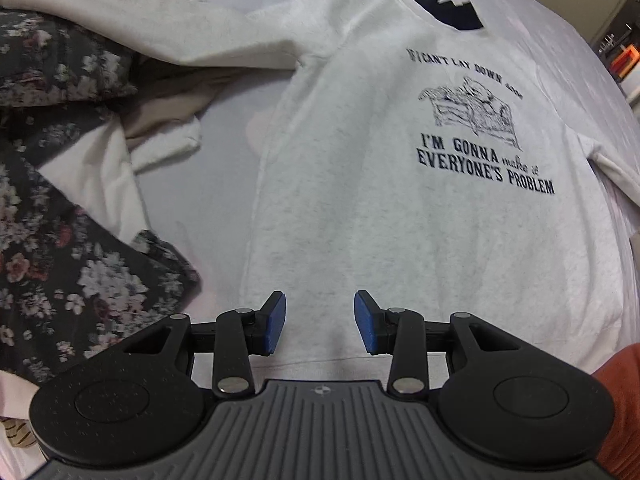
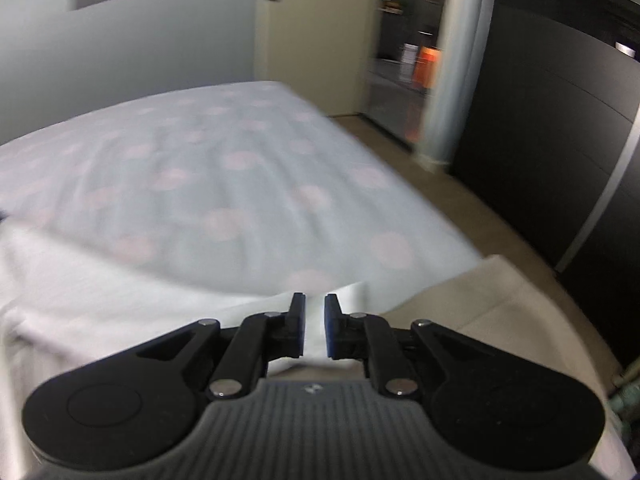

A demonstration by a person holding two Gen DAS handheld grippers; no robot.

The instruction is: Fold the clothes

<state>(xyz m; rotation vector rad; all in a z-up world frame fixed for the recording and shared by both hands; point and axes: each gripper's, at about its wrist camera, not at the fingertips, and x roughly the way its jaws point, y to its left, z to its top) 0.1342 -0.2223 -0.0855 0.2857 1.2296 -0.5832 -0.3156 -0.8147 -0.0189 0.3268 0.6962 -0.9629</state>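
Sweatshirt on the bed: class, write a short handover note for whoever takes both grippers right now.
Left gripper: open, holding nothing, above the hem end of the white sweatshirt.
Right gripper: fingers a narrow gap apart with white fabric between them; the pads do not appear to press on it. This view is blurred.
Things: sweatshirt lies print up, flat on the spotted bed sheet, one sleeve stretched out to the side. A dark floral garment is heaped beside it.
Done: sweatshirt spread out.
Left: no fold visible yet; fold in the sleeves, then the body, then the other clothes.
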